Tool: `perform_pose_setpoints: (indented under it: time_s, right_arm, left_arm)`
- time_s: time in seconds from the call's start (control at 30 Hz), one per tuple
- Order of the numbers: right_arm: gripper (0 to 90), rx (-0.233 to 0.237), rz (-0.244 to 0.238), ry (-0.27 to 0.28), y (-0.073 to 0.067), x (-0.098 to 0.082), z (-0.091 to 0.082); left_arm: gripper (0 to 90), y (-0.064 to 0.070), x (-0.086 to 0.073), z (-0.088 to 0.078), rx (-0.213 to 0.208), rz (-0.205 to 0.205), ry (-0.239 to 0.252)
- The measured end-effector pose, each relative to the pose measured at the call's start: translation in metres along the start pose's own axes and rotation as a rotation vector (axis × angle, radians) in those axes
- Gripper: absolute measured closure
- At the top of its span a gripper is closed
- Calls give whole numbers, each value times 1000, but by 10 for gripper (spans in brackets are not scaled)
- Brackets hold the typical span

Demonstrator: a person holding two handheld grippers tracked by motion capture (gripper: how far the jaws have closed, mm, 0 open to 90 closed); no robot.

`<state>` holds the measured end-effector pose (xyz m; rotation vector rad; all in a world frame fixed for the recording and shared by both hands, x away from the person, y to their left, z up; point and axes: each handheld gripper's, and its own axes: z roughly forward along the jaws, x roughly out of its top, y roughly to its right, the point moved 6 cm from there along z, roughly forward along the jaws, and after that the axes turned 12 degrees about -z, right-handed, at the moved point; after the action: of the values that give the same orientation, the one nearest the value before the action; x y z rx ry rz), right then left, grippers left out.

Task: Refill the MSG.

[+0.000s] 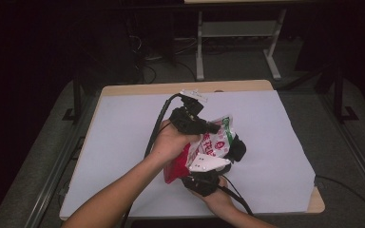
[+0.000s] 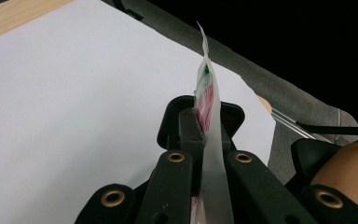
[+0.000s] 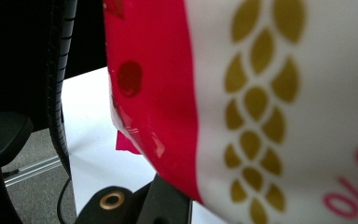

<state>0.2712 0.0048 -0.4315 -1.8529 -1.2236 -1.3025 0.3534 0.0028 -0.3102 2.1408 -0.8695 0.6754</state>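
1. I have the snack bag [image 1: 209, 149] held up over the middle of the white sheet [image 1: 123, 142] that covers the table [image 1: 171, 88], with a gripper on each side of it.
2. The left gripper [image 2: 205, 123] is clamped shut on the bag's thin top seam; in the left gripper view the flat film runs edge-on between the 2 black jaws and stands up past them.
3. The right gripper [image 1: 235, 147] sits on the bag's other side, its grey plate [image 1: 208, 163] lying across the print. In the right gripper view the bag [image 3: 242, 102] crowds the lens; I judge those jaws closed on it too, though the contact itself is hidden.
4. This looks to me like pulling the seal apart. To do it well I would keep both grips close to the seam, draw the hands apart steadily and level, and keep the mouth facing up so nothing spills.
5. A jerk could rip the film down the side or slip it out of a jaw, so slow tension seems safer.
6. The bag is glossy plastic film, red and white with gold leaf-shaped marks and green near the top, creased where it is squeezed.
7. The sheet is smooth and matt, and the table edge is pale wood.
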Motion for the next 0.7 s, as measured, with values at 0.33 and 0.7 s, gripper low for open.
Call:
perform_pose_setpoints:
  time_s: [0.33,0.7]
  right_arm:
    - [900,0,-2,3,0,0,0]
    - [900,-1,-4,2,0,0,0]
  left_arm:
    - [900,0,0,1,4,6,-3]
    - [900,0,0,2,3,8,-5]
